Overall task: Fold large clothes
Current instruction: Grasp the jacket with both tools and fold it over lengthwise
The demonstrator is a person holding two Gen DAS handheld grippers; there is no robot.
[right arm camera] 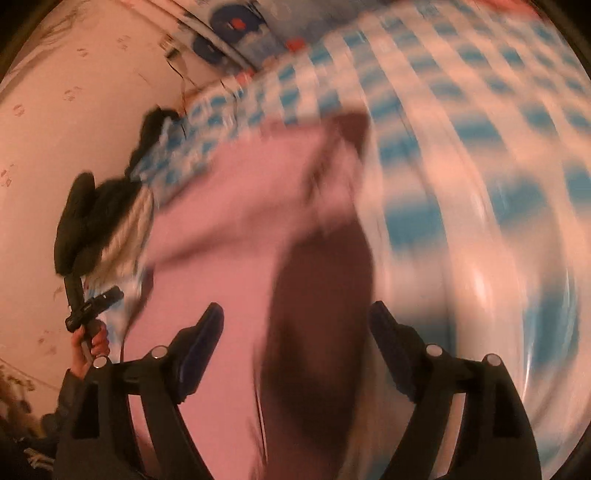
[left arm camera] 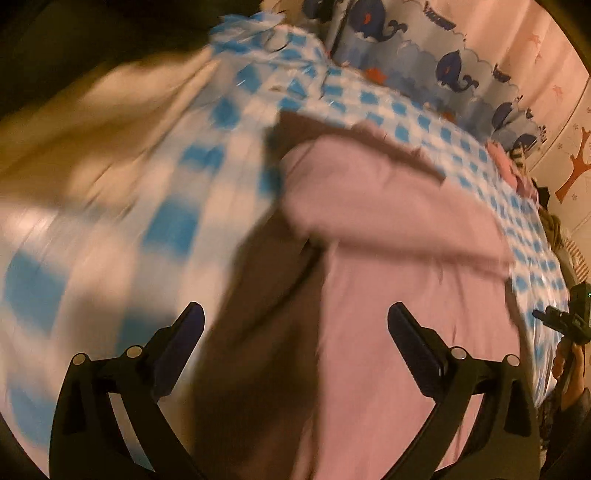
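1. Both grippers hang above the bed with nothing between their fingers: the left gripper [left arm camera: 295,325] stands with its jaws spread wide, and the right gripper [right arm camera: 295,325] has its jaws well apart too.
2. Just below and ahead of the fingers lies the pink garment [left arm camera: 399,266], spread over the checked sheet [left arm camera: 166,229]. In the left wrist view a dark brown band, shadow or fabric I cannot tell, runs down its left side.
3. A folded flap of the garment crosses its far half, with a soft rolled edge toward the near side.
4. At the right edge of the left wrist view, the other gripper shows small, held in a hand [left arm camera: 570,363] beside the bed.
5. Farther off, blue-and-white checks run to the bed's far edge, blurred by motion.
6. Beyond that hangs a whale-print cloth [left arm camera: 424,48], and behind it a pink wall [left arm camera: 517,33] with a tree sticker [left arm camera: 580,162].
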